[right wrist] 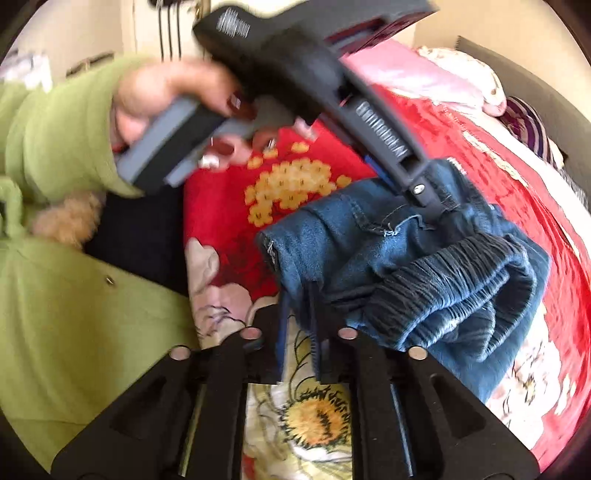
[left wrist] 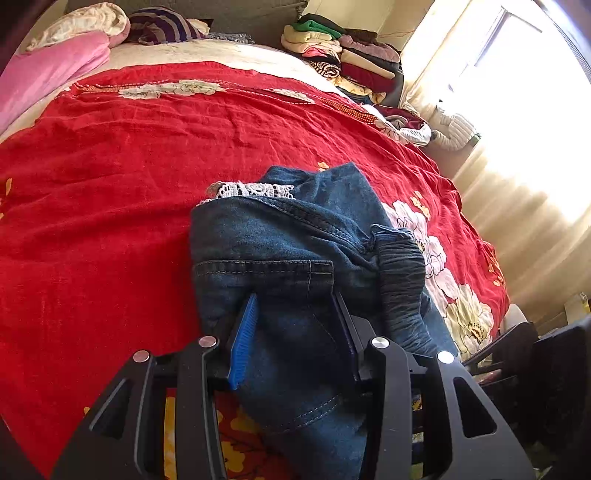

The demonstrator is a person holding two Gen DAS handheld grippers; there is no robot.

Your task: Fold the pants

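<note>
Bedspread: red bedspread [left wrist: 147, 166] with white and yellow flower prints, spread over the whole bed; creased; a yellow flower cluster [right wrist: 291, 188] and a sunflower print [right wrist: 317, 417] near its close edge
Far left: pink quilt [left wrist: 44, 77] bunched beside a cream blanket [left wrist: 77, 22]; striped purple cloth [left wrist: 162, 27] just beside them
Far right: stack of folded clothes [left wrist: 343, 55], green, cream, dark red
Window side: sunlit curtain [left wrist: 517, 192]; white padded garment [left wrist: 454, 129] near the bed's edge
</note>
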